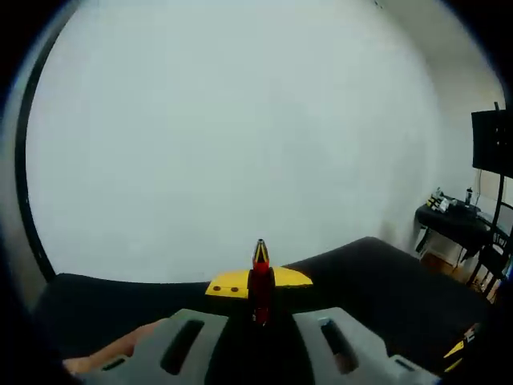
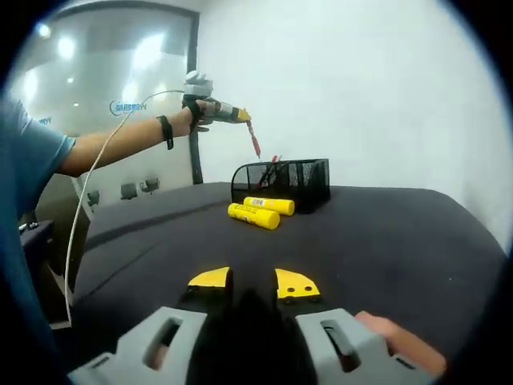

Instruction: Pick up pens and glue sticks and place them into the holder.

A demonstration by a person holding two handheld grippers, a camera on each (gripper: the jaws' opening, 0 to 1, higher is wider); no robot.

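My left gripper [image 1: 259, 283] is shut on a red pen [image 1: 260, 277] that sticks up between its yellow pads, tip toward the white wall. In the right gripper view the same left gripper [image 2: 238, 115] is held high in a person's hand, its red pen [image 2: 254, 141] hanging point down above the black mesh holder [image 2: 282, 184]. Another red pen [image 2: 275, 164] stands in the holder. Two yellow glue sticks [image 2: 255, 215] lie on the black table in front of the holder. My right gripper [image 2: 251, 282] is open and low over the table, nothing between its pads.
The black table [image 2: 385, 241] stretches wide to the right of the holder. A person's outstretched arm [image 2: 120, 144] and a white cable [image 2: 84, 200] cross the left side. A dark stand with a monitor [image 1: 473, 216] is at the far right, by the wall.
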